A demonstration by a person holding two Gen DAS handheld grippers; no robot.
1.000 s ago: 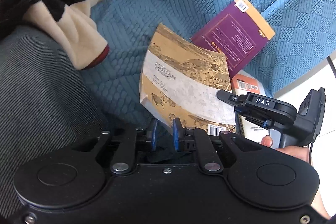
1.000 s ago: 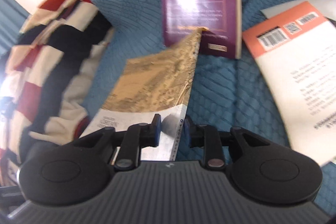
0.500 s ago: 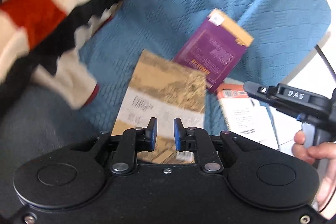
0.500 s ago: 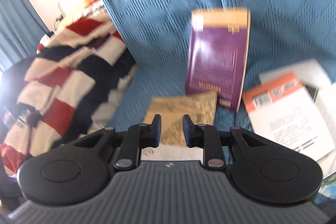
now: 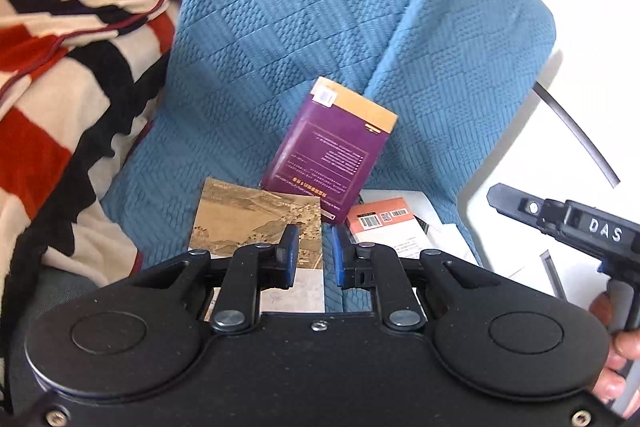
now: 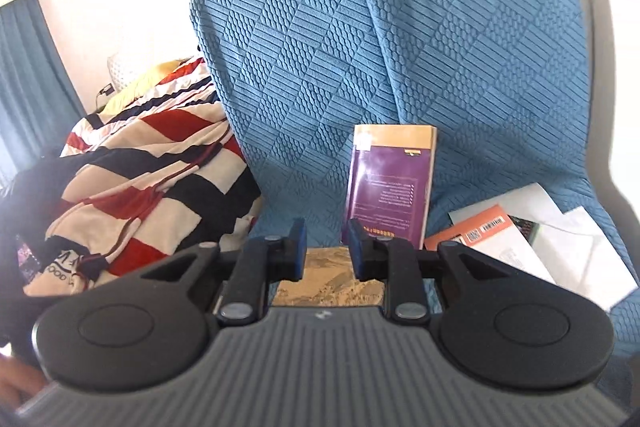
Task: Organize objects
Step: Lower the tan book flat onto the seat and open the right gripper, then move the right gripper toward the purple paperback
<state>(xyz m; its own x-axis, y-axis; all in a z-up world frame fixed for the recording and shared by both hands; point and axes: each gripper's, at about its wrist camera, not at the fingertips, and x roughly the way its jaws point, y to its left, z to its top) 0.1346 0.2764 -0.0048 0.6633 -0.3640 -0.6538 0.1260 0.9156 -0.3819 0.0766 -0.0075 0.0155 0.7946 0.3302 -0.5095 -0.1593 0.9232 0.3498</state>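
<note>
Just ahead of my left claw (image 5: 313, 254), which is parted and empty, the tan book (image 5: 256, 217) lies flat on the seat, long axis running away from me. My right claw (image 6: 324, 249), parted and empty too, hovers farther back.

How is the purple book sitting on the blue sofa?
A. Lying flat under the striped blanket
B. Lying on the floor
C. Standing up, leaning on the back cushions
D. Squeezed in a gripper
C: the purple book stands on its bottom edge, leaning back against the blue sofa's cushions. It sits clear of the striped blanket, and neither gripper holds it.
</note>
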